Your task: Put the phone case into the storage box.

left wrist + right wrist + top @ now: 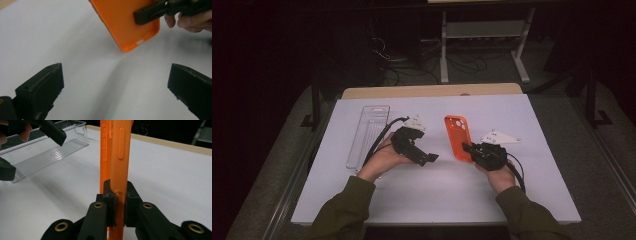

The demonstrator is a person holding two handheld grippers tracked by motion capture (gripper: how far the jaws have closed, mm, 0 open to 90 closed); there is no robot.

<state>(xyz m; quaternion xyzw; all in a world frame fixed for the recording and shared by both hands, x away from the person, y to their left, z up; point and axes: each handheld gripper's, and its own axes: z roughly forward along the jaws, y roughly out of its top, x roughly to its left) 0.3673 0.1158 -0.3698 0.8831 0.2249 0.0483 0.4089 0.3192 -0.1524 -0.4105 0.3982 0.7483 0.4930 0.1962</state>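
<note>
Nearest the lens in the high view, we see two olive-green sleeves (343, 210) rise from the bottom edge, cut off below the elbows. Each hand carries a black gripper over a white table (442, 200). The right gripper (469, 148) pinches the long edge of an orange phone case (457, 135); in the right gripper view its two jaws are pressed tight on the case's side wall, which stands on edge between them, the button cut-outs facing us. The case's lower end is lost behind the jaws there, and its top runs out of the picture. From the left gripper view we look into the case's hollow inside, its camera end cropped by the upper edge, one black jaw lying across it and fingertips just beside it. Whether the case's far end rests on the table or hangs clear we cannot tell.

The left gripper (432, 158) sits well apart from the case, on its left, its jaws spread wide with nothing but bare table between them in the left gripper view. In the high view its body hides most of the left hand (384, 159).

A clear plastic tray (368, 135) lies lengthwise at the table's left side; the wrist and cable overlap its near end. Behind the table the room is dark, with a pale metal frame (484, 45) and loose cables barely readable
</note>
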